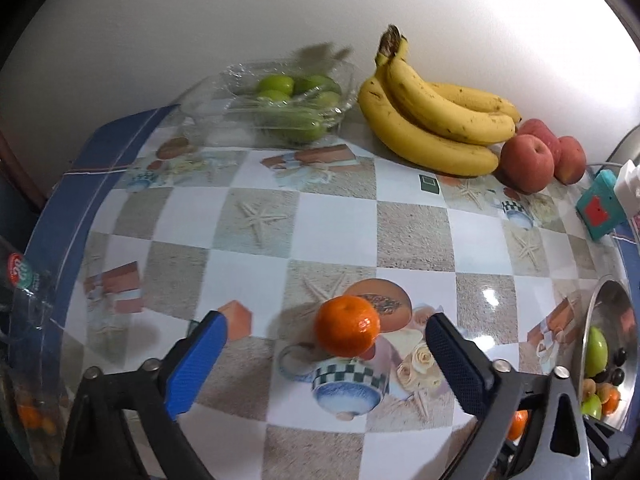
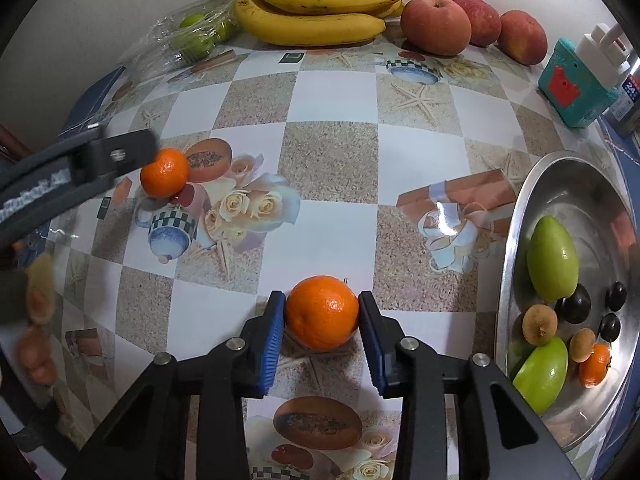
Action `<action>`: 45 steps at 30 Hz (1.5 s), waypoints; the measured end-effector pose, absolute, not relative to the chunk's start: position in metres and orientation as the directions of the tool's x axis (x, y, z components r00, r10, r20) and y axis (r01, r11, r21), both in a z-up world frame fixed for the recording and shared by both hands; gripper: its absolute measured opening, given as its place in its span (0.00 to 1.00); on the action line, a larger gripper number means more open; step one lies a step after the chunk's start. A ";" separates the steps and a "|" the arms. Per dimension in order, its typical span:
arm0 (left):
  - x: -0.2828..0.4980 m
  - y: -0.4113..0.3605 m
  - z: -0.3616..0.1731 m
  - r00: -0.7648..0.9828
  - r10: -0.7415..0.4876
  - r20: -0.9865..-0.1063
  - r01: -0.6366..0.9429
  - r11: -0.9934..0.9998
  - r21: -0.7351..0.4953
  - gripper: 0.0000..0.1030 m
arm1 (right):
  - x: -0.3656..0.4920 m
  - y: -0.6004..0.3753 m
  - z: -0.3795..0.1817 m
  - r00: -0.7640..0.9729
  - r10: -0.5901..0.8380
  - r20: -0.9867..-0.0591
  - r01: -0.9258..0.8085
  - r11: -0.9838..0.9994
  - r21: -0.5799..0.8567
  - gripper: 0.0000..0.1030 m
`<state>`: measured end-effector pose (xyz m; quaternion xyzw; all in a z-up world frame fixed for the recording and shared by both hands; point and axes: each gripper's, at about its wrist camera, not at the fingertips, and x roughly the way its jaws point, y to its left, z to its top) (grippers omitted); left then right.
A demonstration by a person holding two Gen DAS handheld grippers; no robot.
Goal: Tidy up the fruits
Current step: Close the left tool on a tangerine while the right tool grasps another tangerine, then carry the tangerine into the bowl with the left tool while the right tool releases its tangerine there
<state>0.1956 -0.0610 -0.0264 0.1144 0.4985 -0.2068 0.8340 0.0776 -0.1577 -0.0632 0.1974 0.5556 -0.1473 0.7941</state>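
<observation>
Two mandarins: right gripper [image 2: 322, 322] jaws pinching one [image 2: 322, 312], left gripper [image 1: 326, 344] jaws spread around another [image 1: 347, 330]; "24" on bottle label [image 2: 632, 90].

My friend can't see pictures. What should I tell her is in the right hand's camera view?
The right gripper squeezes an orange on the patterned table. A metal bowl at right holds green fruits and small ones; bananas and red apples sit by the wall.

Plain white wall [image 1: 200, 12] behind the counter [image 1: 340, 220]. Counter covered in glossy checkered oilcloth: white and sandy squares, starfish, gift box and flower prints, blue border [image 1: 52, 216]. Overhead light glare on the cloth [image 2: 444, 216]. Dark surroundings at left edge.
</observation>
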 end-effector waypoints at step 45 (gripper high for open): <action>0.074 -0.124 0.035 0.258 -0.463 -0.848 0.638 0.740 -0.210 0.38 | -0.068 -0.246 -0.006 0.427 -0.078 -0.901 0.672 0.693 0.259 0.36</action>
